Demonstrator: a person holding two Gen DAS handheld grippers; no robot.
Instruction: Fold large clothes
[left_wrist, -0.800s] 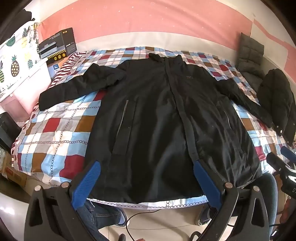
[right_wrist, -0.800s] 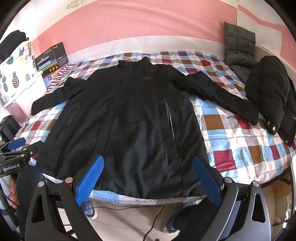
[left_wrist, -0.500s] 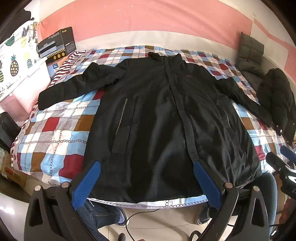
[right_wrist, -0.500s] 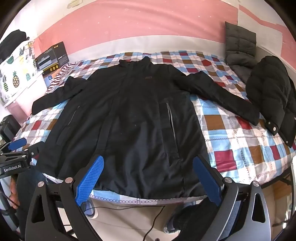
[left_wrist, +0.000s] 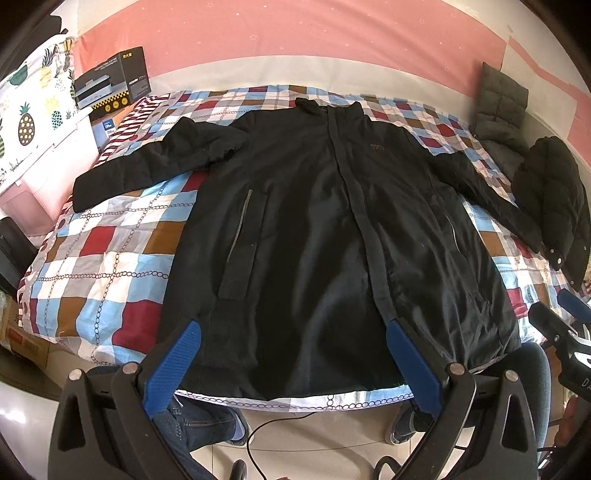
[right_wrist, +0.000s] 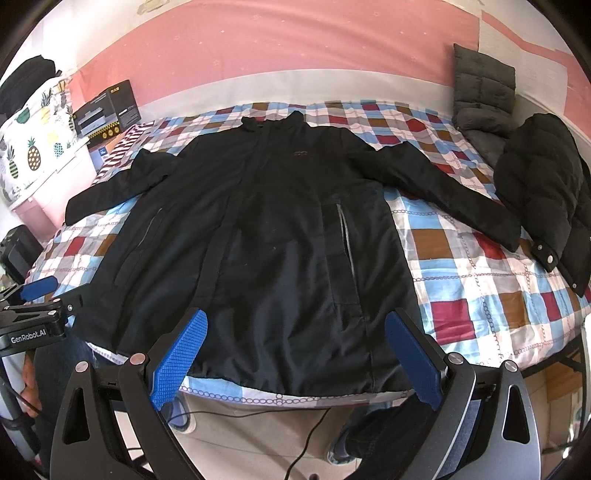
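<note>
A large black jacket (left_wrist: 314, 229) lies flat, front up and zipped, on the checked bedspread (left_wrist: 110, 236), sleeves spread to both sides. It also shows in the right wrist view (right_wrist: 280, 236). My left gripper (left_wrist: 291, 363) is open and empty, held above the jacket's hem near the bed's front edge. My right gripper (right_wrist: 293, 354) is open and empty, also above the hem. The left gripper shows at the left edge of the right wrist view (right_wrist: 37, 295). The right gripper shows at the right edge of the left wrist view (left_wrist: 565, 325).
A second black puffy jacket (right_wrist: 543, 184) lies at the bed's right side, with a folded grey quilted garment (right_wrist: 480, 96) behind it. A black box (left_wrist: 110, 81) and a pineapple-print cloth (left_wrist: 33, 96) stand at the left. A cable (right_wrist: 306, 435) lies on the floor.
Both grippers have crept slightly forward and up over the hem. The jacket has not moved.
</note>
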